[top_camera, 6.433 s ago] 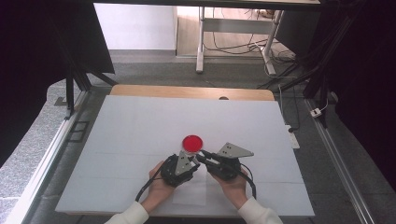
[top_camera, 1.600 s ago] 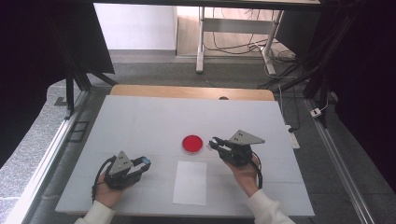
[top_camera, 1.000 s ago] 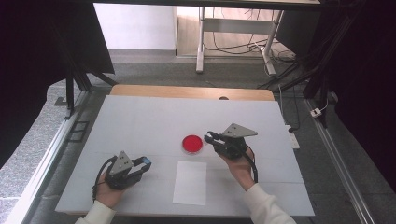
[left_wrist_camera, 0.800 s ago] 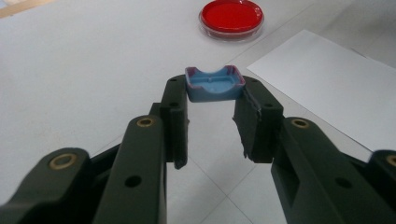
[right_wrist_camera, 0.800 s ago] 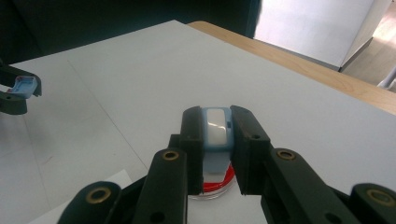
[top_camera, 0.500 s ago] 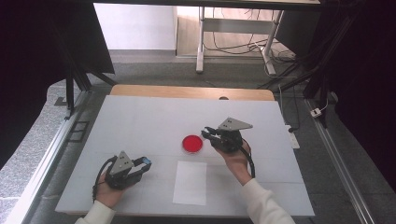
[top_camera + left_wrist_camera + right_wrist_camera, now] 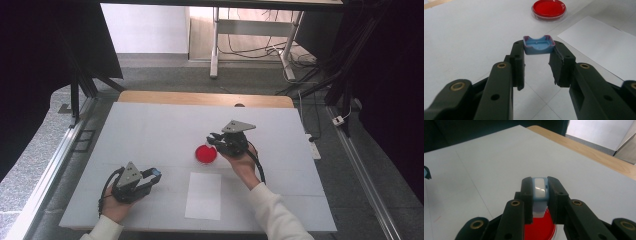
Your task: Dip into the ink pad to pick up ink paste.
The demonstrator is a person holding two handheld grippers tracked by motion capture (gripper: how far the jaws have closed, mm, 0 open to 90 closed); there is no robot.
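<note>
Right tool (image 7: pixel 540 195) clamps a pale-blue stamp (image 7: pixel 540 188) apparently upright over the red dish (image 7: pixel 539 228); left tool (image 7: pixel 537 66) pinches a blue cap (image 7: pixel 539 45).

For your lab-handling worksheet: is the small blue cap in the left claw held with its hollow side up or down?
Hollow side up. The blue cap sits clamped between the left claw's jaws, its open recess facing upward.

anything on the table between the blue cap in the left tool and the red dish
Nothing: in the left gripper view, only bare white table lies between the blue cap in the left tool and the red dish. The sheet of paper lies off to the side.
</note>
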